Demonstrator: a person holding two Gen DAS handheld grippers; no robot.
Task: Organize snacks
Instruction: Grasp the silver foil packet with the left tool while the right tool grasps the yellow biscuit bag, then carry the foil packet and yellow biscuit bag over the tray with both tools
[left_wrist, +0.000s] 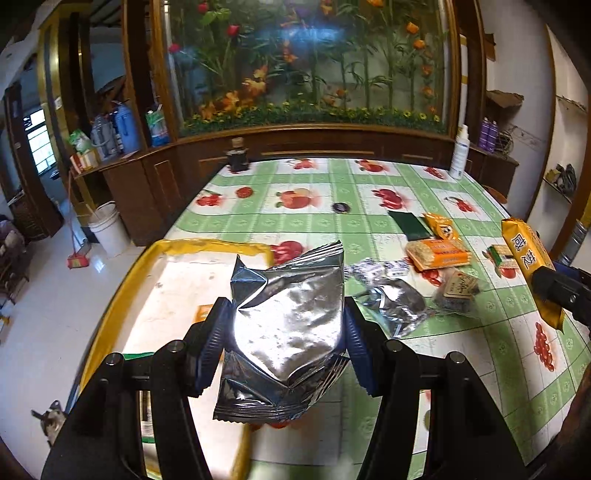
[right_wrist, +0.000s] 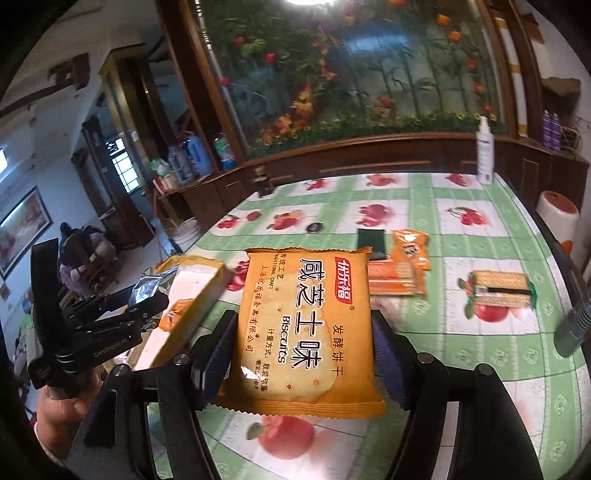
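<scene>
Table (left_wrist: 317, 218) under green checked fruit-print cloth, glass case of artificial flowers (left_wrist: 306, 62) behind. Left gripper (left_wrist: 286, 345): jaws half open, clamped on silver foil packet (left_wrist: 288, 325), held above yellow-rimmed tray (left_wrist: 110, 306) at table's left edge. Right gripper (right_wrist: 304, 341): jaws half open, clamped on orange biscuit packet (right_wrist: 303, 328), raised above cloth. Loose snack packets (left_wrist: 437, 253) lying together at right. White bottle (left_wrist: 459, 153) upright at far edge.

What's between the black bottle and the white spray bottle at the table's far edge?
Nothing: bare fruit-print tablecloth between black bottle and white spray bottle, in both views.
</scene>
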